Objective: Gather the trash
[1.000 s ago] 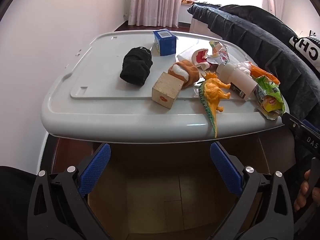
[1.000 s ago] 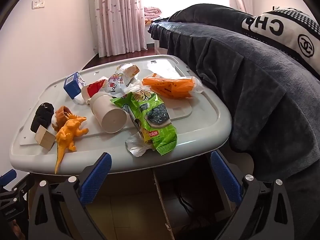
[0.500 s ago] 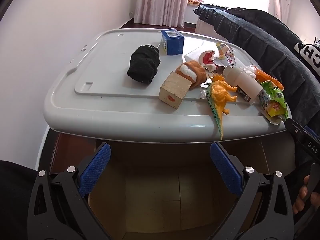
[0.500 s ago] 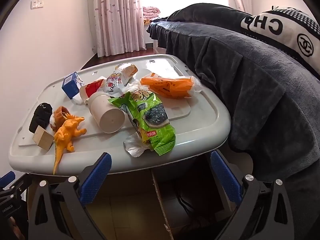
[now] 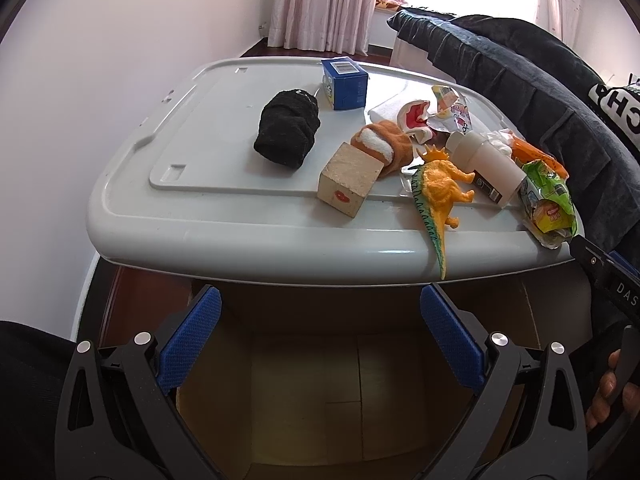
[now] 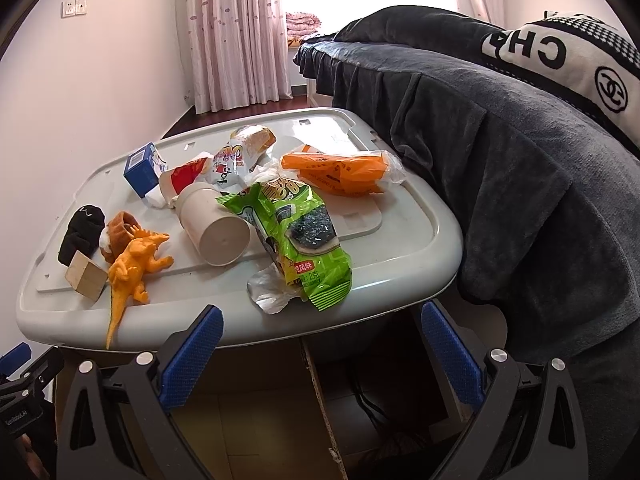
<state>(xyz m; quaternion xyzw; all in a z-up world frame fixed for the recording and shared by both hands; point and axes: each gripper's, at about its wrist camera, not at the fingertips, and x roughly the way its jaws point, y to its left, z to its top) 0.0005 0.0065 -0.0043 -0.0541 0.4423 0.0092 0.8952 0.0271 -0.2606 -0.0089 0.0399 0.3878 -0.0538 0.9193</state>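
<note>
Both the left claw (image 5: 320, 332) and the right claw (image 6: 320, 344) are held wide and empty below the bench (image 6: 420, 240), where a green wrapper (image 6: 304, 240) is seen.

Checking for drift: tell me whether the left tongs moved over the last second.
Yes. The left tongs rose slightly; the grey lid sits lower in view.

A home bedroom: a bed (image 6: 500, 152) under a dark grey cover fills the right of the frame, pink curtains (image 6: 236, 32) hang before a bright window at top centre, and a wall switch (image 6: 74, 8) sits upper left.
</note>
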